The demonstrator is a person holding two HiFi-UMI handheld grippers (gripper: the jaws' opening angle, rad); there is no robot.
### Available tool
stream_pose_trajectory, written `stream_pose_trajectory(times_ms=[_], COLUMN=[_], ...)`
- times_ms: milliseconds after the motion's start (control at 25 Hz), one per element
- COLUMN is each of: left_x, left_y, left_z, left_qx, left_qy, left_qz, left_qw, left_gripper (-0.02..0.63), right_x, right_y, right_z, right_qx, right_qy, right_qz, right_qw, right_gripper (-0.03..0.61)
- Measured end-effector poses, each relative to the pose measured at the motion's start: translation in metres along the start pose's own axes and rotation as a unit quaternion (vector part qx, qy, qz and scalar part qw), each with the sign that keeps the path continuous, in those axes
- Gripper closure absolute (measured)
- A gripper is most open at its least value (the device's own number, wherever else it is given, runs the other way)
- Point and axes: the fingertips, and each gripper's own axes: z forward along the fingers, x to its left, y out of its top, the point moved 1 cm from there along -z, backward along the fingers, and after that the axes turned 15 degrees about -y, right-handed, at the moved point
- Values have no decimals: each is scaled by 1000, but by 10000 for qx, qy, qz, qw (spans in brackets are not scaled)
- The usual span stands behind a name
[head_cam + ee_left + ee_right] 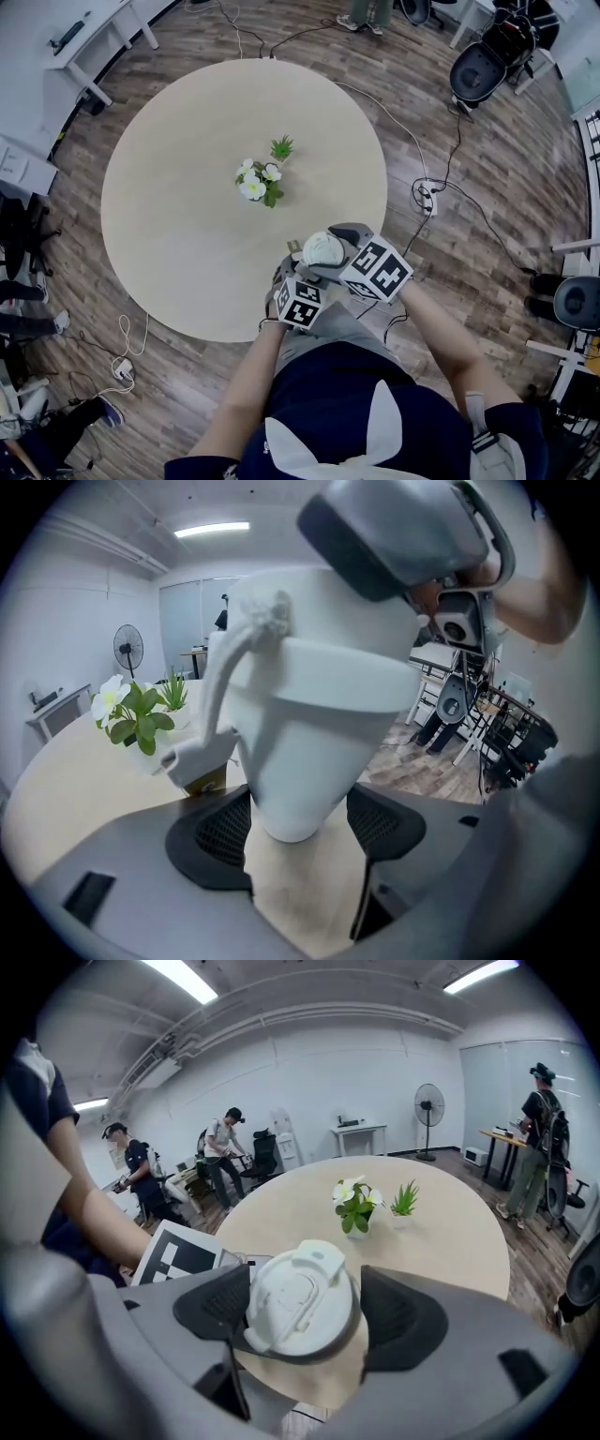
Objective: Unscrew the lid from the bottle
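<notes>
White bottle (309, 733), white lid (300, 1302), beige table (178, 216) (its flowers (251, 186) white, leaves (272, 198) green), brown plank floor (469, 234).

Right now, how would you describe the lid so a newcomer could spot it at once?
At the near edge of the round beige table, the left tool holds a white bottle. The lid is the white cap on its top, between the jaws of the right tool; its raised flip tab sets it apart from the smooth bottle.
</notes>
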Motion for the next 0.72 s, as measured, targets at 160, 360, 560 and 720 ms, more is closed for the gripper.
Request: stream_pose_trajectory(times_ms=[160, 360, 560, 720], left_x=[-1, -1, -1, 0], left_y=[-1, 0, -1, -2], left_z=[0, 1, 1, 1], left_qx=[19, 76, 148, 158], left_qy=[-28, -57, -97, -116], left_qz=[-6, 4, 5, -4], left_qw=[10000, 10000, 9998, 9998], left_gripper=[288, 288, 288, 288], right_x=[4, 8, 13, 16], right_y=[-1, -1, -1, -1], right_z=[1, 2, 3, 5], right_qx=[189, 399, 650, 821], right_qy=[454, 1009, 1504, 1695], right_qz=[-653, -1455, -2121, -2453], right_qw=[9967, 9834, 9634, 9510], right_gripper=[207, 207, 207, 206])
